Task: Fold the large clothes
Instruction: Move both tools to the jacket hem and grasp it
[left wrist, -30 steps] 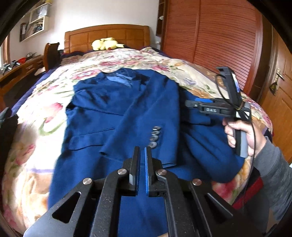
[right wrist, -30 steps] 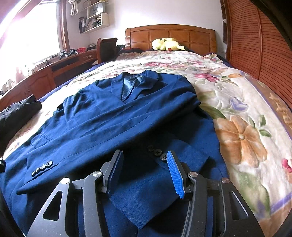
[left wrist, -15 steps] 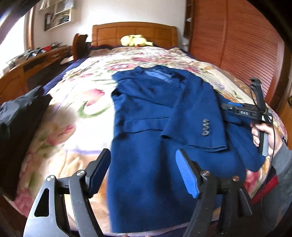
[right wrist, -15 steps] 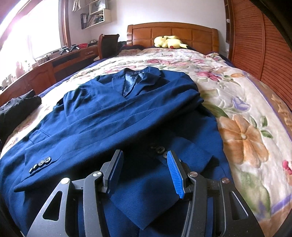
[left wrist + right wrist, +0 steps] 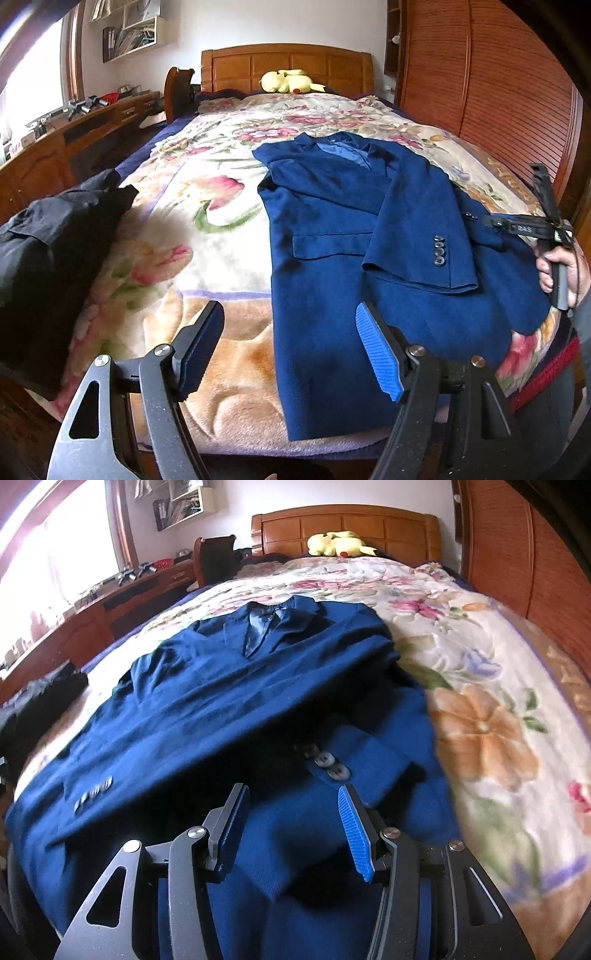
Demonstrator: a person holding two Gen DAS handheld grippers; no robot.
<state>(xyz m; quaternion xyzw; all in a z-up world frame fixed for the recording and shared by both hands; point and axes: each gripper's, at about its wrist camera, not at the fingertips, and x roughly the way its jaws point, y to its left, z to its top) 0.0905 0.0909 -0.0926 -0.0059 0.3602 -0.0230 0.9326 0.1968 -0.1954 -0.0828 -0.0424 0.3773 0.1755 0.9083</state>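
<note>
Left gripper [image 5: 291, 350] jaws wide, empty; right gripper [image 5: 291, 827] parted (nothing held) over blue jacket [image 5: 229, 709].

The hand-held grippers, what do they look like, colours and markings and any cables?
Each hand-held gripper, left and right, has black angular linkage arms with silver rivets, one dark finger pad and one ribbed blue pad. Seen side-on, the right one carries a white-lettered label and a thin black cable; the hand wears a grey sleeve.
</note>
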